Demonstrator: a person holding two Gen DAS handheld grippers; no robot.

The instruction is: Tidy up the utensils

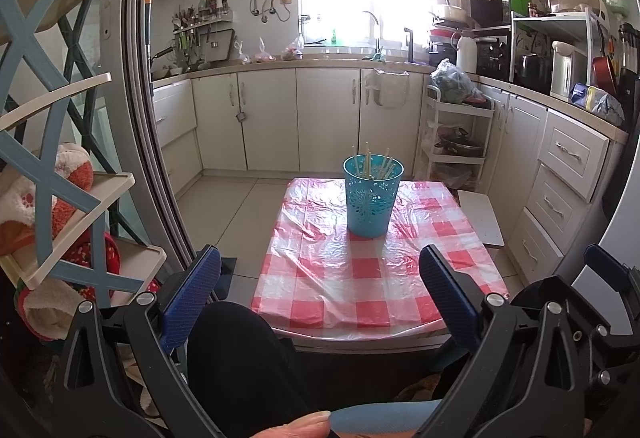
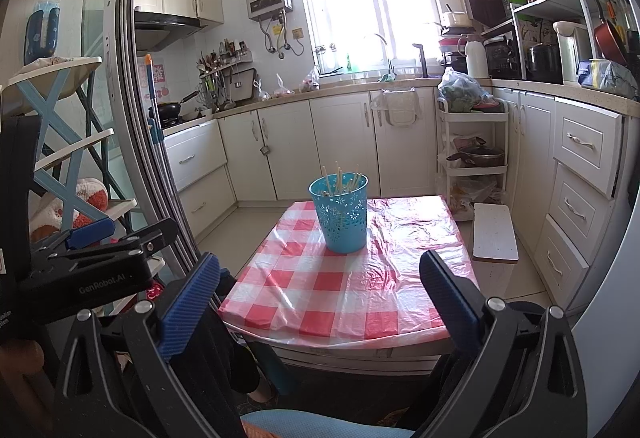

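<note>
So the chopsticks (image 1: 374, 163) are all standing in a turquoise cut-out plastic cup (image 1: 373, 197), which sits toward the far middle of the small table with the red-checked plastic cover (image 1: 340, 278). Nothing else is on the cloth as far as I can see.

Both tools are held back at the near edge, well apart from the cup. The left gripper (image 1: 320, 298) has its blue pads spread wide with nothing between them, and the right gripper (image 2: 320, 298) is the same, wide and empty.

Handling-wise: the sticks look like thin pale wood or bamboo (too small to be sure), so light, stiff and a bit slick. I'd pinch one near the top, where it pokes above the rim. The cup looks light too, and that shiny cover is probably slippery, so it could slide or tip if you drag a stick sideways. Bracing it with the other gripper seems smart.
</note>
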